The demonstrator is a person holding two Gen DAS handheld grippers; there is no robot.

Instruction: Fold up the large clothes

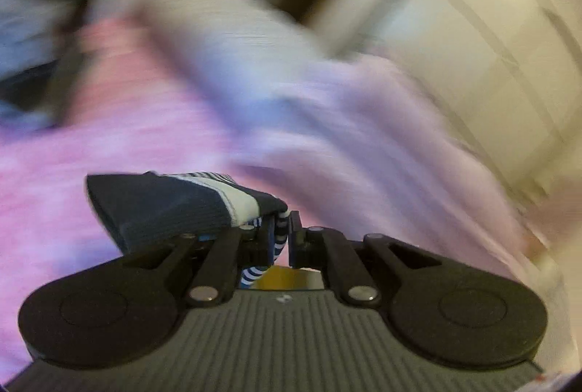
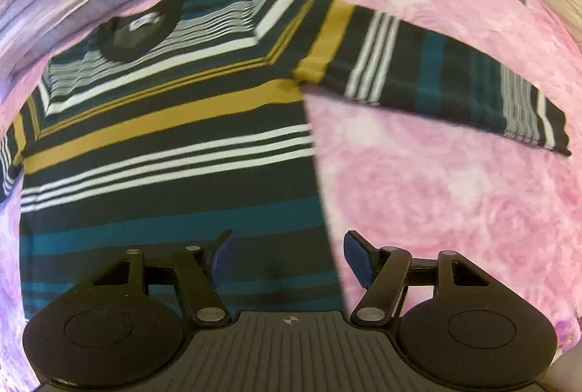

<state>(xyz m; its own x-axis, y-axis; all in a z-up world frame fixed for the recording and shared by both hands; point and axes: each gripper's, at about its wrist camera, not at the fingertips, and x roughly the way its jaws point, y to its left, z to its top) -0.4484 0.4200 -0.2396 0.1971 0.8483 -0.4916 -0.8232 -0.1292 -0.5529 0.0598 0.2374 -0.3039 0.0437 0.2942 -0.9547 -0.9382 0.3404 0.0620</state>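
Right wrist view, right hand-held gripper [image 2: 289, 255] spread over sweater [image 2: 174, 152] side edge, left hand-held gripper [image 1: 280, 239] clamping cuff [image 1: 171, 206].

a pink blanket [image 2: 418, 174] covers the bed, with a striped sweater [image 2: 163, 155] spread flat on it.

Pink mottled bedspread [image 2: 436, 174]; pale tiled wall [image 1: 473, 46]

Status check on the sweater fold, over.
Left gripper shut on sweater cuff. Right gripper open above the hem edge. Sweater flat on pink blanket, one sleeve outstretched. Nothing in the way.
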